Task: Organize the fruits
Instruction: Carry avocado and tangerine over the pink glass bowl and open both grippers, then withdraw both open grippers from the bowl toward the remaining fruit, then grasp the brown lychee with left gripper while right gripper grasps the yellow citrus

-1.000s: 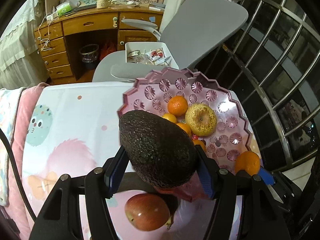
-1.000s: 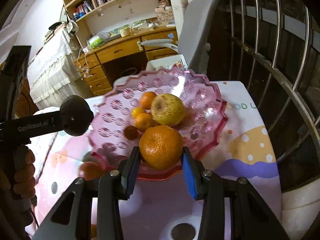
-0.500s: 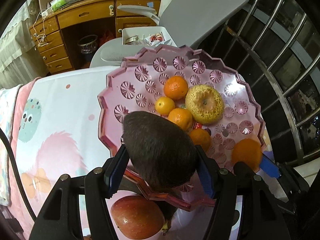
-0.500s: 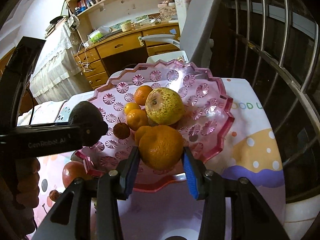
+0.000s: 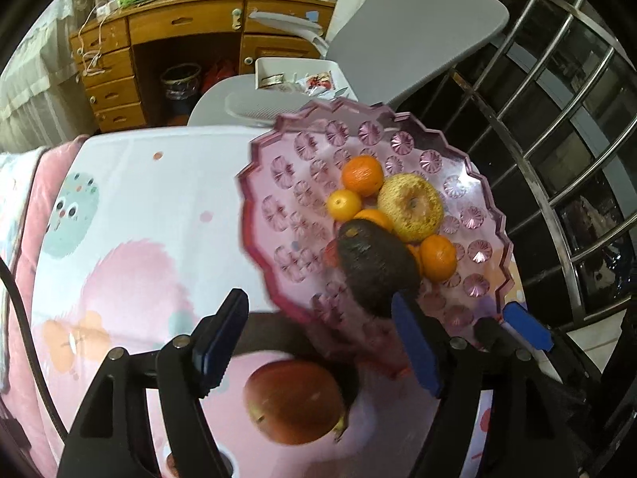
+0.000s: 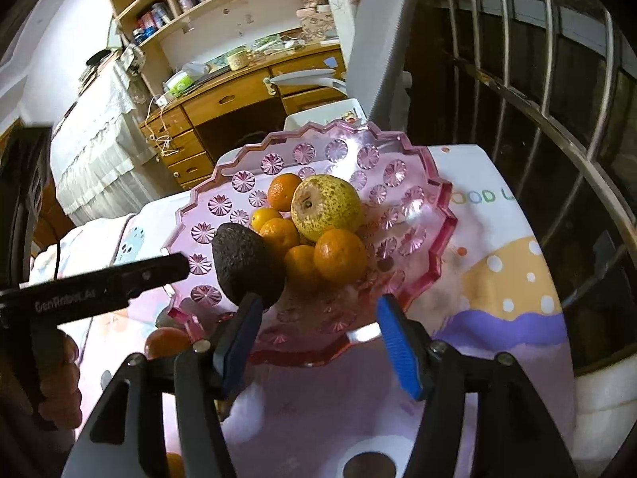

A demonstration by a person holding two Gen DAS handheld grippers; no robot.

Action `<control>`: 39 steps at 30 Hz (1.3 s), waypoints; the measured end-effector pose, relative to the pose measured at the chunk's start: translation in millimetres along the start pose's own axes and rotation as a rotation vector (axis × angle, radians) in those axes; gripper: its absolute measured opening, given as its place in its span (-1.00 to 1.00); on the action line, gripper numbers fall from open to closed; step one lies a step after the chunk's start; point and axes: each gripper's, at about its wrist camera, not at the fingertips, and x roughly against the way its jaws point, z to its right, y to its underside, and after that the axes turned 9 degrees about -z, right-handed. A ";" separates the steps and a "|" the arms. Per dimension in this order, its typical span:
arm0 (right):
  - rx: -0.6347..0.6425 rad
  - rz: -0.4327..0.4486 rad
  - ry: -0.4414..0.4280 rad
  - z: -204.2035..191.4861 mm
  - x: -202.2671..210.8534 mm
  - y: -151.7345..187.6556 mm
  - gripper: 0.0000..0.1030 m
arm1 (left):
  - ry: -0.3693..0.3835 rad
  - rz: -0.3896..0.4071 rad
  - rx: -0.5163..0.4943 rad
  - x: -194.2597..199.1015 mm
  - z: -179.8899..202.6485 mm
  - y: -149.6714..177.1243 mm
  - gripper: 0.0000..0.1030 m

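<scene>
1. The pink bowl was crowded at its middle: an avocado, several oranges and a yellow pear lay packed together.
2. The bowl's right and far inner walls lay bare.
3. A metal railing closed off the table's right side.
4. A grey chair stood just behind the bowl.
5. A red apple lay on the tablecloth beside the bowl's near rim.
6. The tablecloth left of the bowl was open.

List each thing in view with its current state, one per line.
left tongs: open, empty
right tongs: open, empty
avocado: in the bowl, released
pink bowl: holding fruit
yellow apple: in bowl
red apple: on the table, outside bowl
</scene>
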 end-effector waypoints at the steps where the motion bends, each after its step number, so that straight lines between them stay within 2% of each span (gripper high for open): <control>1: -0.011 -0.002 -0.004 -0.1 1.0 1.2 0.19 | 0.000 -0.002 0.004 2.0 -4.4 2.8 0.42; 10: -0.054 -0.004 0.010 -23.4 11.5 28.2 0.19 | 0.048 -0.052 -0.025 13.4 -38.3 31.5 0.42; 23: -0.090 0.013 0.032 -66.8 24.4 84.8 0.20 | 0.102 -0.139 -0.162 24.6 -52.5 56.9 0.57; 32: -0.088 0.030 0.055 -99.7 28.7 129.1 0.20 | 0.110 -0.226 -0.258 21.1 -71.6 86.0 0.58; 39: -0.065 0.044 0.081 -129.3 22.7 157.9 0.20 | 0.148 -0.222 -0.338 13.7 -77.6 93.3 0.58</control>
